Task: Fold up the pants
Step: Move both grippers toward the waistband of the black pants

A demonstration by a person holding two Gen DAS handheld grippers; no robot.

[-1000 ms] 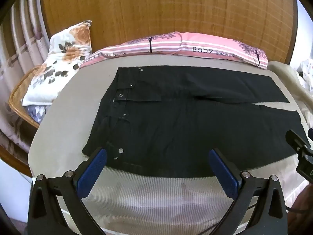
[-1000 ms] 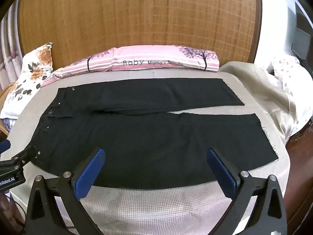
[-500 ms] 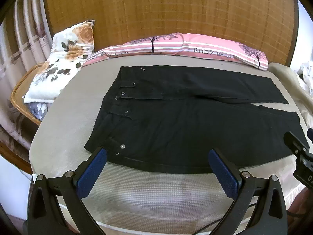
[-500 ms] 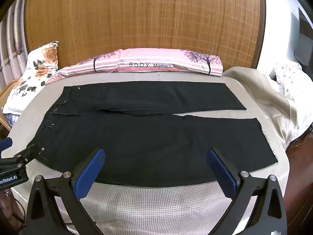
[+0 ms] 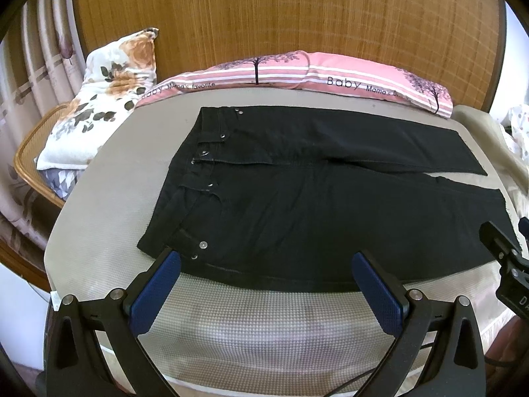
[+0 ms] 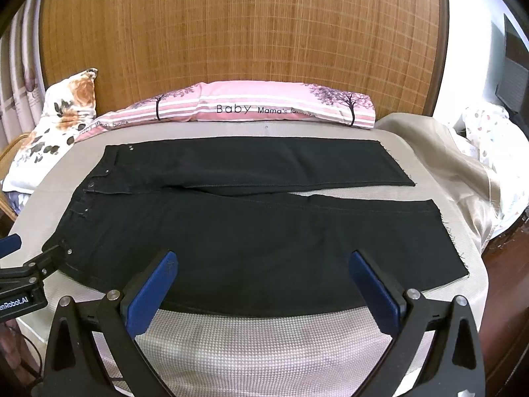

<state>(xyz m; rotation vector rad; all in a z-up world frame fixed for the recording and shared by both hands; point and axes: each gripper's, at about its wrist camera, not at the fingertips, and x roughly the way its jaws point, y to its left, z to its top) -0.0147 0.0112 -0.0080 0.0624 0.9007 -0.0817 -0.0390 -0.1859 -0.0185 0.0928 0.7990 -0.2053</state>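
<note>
Black pants (image 6: pixel 251 231) flat; pink pillow (image 6: pixel 264 107) beyond, seemingly clear.

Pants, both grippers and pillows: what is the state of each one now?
black pants: spread flat, unfolded, legs side by side
left gripper: open, holds nothing
right gripper: open, holds nothing
pink pillow: lying along the headboard
floral pillow: propped, leaning

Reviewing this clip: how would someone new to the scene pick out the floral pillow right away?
Start at the woven wooden headboard, then drop to the long pink striped pillow printed "Baby" along its base. At that pillow's left end, the white pillow with orange and grey flowers leans off the bed corner: the only flowered one, with no lettering.
</note>
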